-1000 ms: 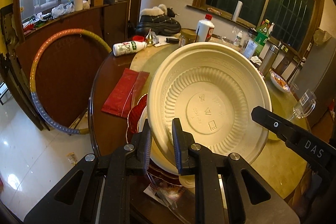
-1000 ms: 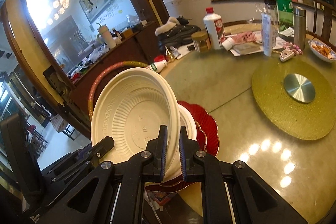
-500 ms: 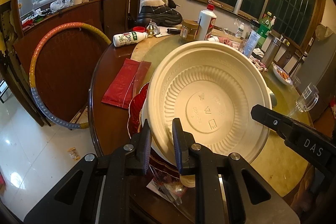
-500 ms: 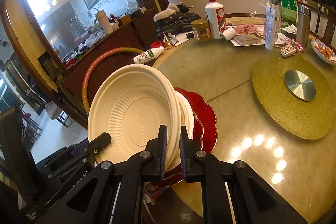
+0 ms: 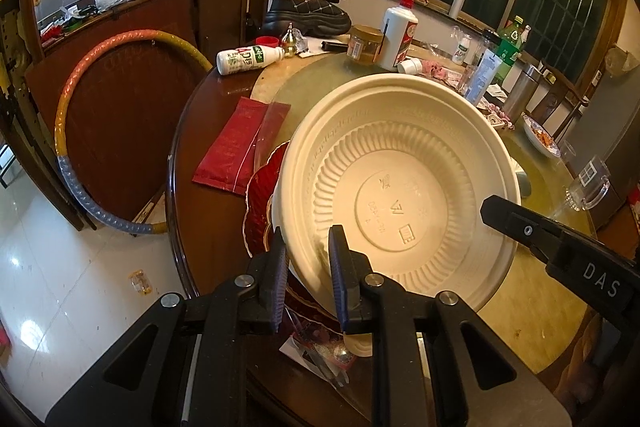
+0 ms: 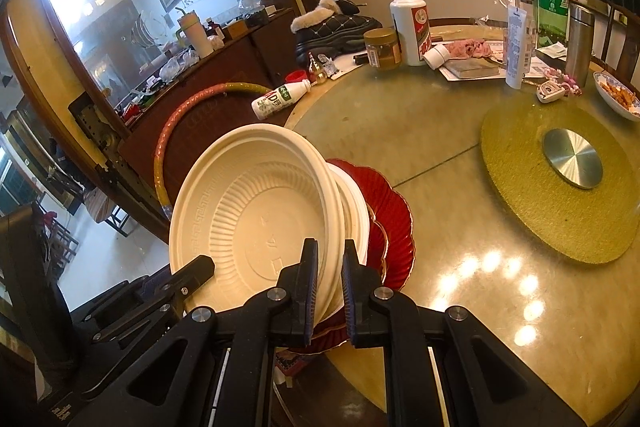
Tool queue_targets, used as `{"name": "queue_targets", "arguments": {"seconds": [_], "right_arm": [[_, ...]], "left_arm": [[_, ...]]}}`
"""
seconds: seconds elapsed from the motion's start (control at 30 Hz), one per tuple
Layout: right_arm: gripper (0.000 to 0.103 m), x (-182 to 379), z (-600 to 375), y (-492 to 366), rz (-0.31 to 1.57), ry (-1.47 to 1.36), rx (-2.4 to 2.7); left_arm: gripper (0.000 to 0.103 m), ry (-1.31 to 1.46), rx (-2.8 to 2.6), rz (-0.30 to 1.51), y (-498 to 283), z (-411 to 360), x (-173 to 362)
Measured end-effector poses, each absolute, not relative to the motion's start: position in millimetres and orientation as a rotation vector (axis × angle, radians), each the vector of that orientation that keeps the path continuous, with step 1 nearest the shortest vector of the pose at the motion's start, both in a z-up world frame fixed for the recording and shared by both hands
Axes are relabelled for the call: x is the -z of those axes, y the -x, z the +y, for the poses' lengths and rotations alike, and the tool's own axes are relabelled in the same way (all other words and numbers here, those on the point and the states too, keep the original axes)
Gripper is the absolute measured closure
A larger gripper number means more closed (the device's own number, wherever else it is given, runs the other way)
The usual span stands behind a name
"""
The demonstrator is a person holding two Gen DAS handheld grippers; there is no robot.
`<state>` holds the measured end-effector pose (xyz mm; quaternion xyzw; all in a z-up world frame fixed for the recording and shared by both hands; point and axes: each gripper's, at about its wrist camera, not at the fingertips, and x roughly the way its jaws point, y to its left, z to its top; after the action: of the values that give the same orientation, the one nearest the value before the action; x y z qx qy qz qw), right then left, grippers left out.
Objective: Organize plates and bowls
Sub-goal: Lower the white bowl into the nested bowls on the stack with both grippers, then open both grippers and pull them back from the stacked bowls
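A cream disposable bowl (image 5: 400, 187) hangs tilted over the table's near edge, its ribbed inside facing both cameras. My left gripper (image 5: 307, 247) is shut on its lower left rim. My right gripper (image 6: 328, 255) is shut on the rim (image 6: 326, 227) at the other side. In the left wrist view the right gripper (image 5: 560, 243) reaches in from the right. Behind the bowl (image 6: 256, 227) lies a red scalloped plate (image 6: 394, 211) with a white bowl (image 6: 356, 211) on it, both mostly hidden. The red plate (image 5: 260, 203) peeks out to the left of the held bowl.
A gold turntable mat (image 6: 560, 187) with a metal hub fills the table's middle. Bottles, a jar (image 6: 382, 49) and papers crowd the far side. A red packet (image 5: 240, 143) lies left of the stack. A hoop (image 5: 80, 131) leans beside the table, and a glass (image 5: 588, 187) stands at the right.
Both grippers have tipped slightly further downward with the bowl still held between them. The grips and the stack underneath look the same.
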<state>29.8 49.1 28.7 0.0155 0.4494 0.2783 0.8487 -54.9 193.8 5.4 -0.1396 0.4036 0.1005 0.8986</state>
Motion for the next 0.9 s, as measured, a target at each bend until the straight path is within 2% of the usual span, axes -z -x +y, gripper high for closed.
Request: {"name": "queue_targets", "arguments": {"seconds": [0.57, 0.63, 0.67, 0.73, 0.8, 0.87, 0.9], "right_arm": [[0.087, -18, 57, -50, 0.995, -0.041, -0.564], [0.087, -19, 56, -50, 0.986, -0.050, -0.567], [0.087, -19, 55, -51, 0.982, -0.052, -0.565], [0.074, -20, 52, -51, 0.974, -0.066, -0.570], [0.068, -24, 50, -49, 0.954, -0.071, -0.580], [0.058, -31, 46, -42, 0.917, -0.073, -0.602], [0.047, -35, 45, -39, 0.897, -0.068, -0.611]], "left_arm": [[0.085, 0.339, -0.261, 0.870, 36, 207, 5], [0.080, 0.341, -0.278, 0.867, 35, 209, 6], [0.074, 0.344, -0.286, 0.862, 36, 210, 5], [0.059, 0.359, -0.290, 0.834, 39, 211, 2], [0.038, 0.356, -0.307, 0.794, 45, 210, -3], [0.028, 0.341, -0.332, 0.740, 52, 208, -11], [0.024, 0.328, -0.345, 0.714, 56, 206, -15]]}}
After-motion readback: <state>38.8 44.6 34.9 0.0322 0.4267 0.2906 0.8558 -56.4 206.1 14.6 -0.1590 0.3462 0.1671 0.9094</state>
